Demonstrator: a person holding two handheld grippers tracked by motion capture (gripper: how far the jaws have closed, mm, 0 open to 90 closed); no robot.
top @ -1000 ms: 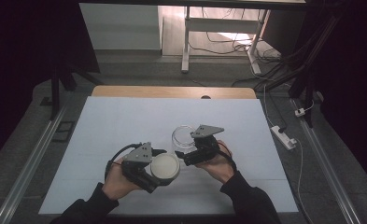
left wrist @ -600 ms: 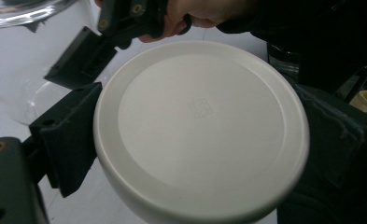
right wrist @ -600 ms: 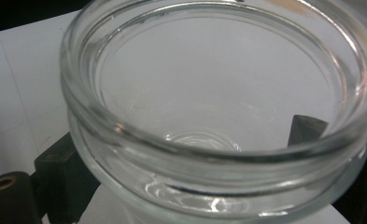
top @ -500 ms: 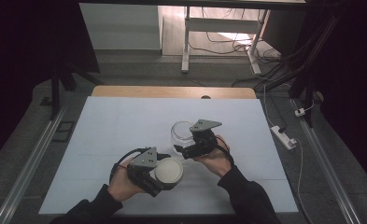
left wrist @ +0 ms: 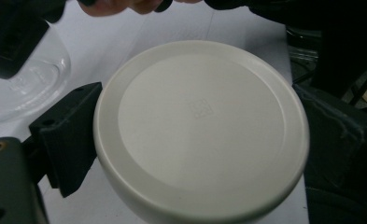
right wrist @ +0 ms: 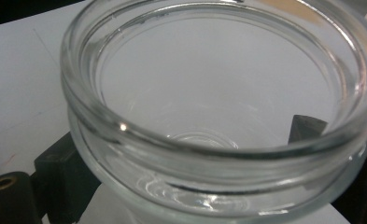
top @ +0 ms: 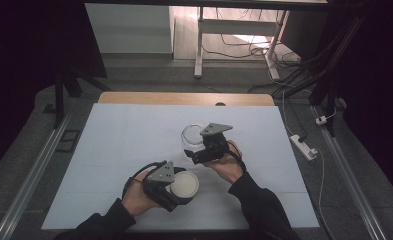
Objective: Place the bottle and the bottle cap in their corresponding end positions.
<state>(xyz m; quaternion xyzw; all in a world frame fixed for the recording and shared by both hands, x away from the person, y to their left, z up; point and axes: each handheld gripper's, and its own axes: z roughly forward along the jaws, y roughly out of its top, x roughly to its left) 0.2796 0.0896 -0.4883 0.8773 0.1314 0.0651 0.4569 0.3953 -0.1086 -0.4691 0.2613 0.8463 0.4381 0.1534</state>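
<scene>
While the right gripper (top: pixel 199 154) clamps the empty glass jar (top: pixel 191 137) upright on the table (top: pixel 109 150), mouth open and steadied, the left gripper (top: pixel 176 192) holds the white lid (top: pixel 185 184) nearby by its rim, flat side up, seemingly ready for capping.

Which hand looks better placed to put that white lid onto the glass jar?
Probably left: the left gripper grips the lid, free to carry, while the right gripper steadies the open jar.
</scene>
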